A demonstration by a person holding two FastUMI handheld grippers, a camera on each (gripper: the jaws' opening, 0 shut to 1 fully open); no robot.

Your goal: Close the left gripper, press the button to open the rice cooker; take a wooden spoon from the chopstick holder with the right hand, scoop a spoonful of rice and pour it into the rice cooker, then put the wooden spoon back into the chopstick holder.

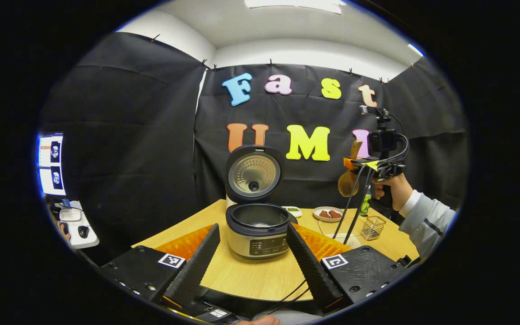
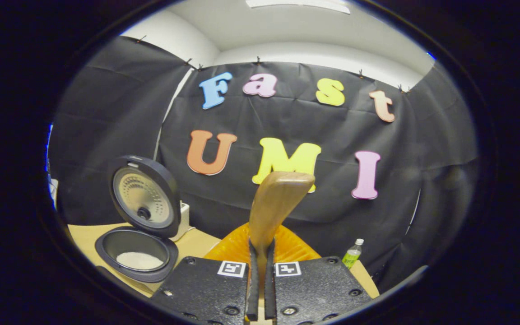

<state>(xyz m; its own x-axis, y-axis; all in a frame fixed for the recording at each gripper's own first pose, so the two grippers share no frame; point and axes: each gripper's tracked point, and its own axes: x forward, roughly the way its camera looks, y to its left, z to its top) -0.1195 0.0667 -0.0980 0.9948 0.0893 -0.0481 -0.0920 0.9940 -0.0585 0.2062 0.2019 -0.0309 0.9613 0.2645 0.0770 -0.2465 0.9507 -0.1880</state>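
- I am pinching the wooden spoon (image 2: 274, 203) upright in the right hand-held gripper (image 2: 260, 289), keeping it clear above the holder (image 1: 372, 227).
- I am resting the left hand-held gripper (image 1: 253, 253) wide open, empty, facing the opened rice cooker (image 1: 257, 225).

Left gripper (image 1: 253, 253) spread wide at lower centre. Right gripper (image 2: 260, 289) at bottom centre, fingers nearly together; seen again right of centre, raised in a hand (image 1: 388, 189).

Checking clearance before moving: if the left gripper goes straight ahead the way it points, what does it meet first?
Probably the cooker: it stands open on the table, dead ahead between the open jaws. How far off is unclear.
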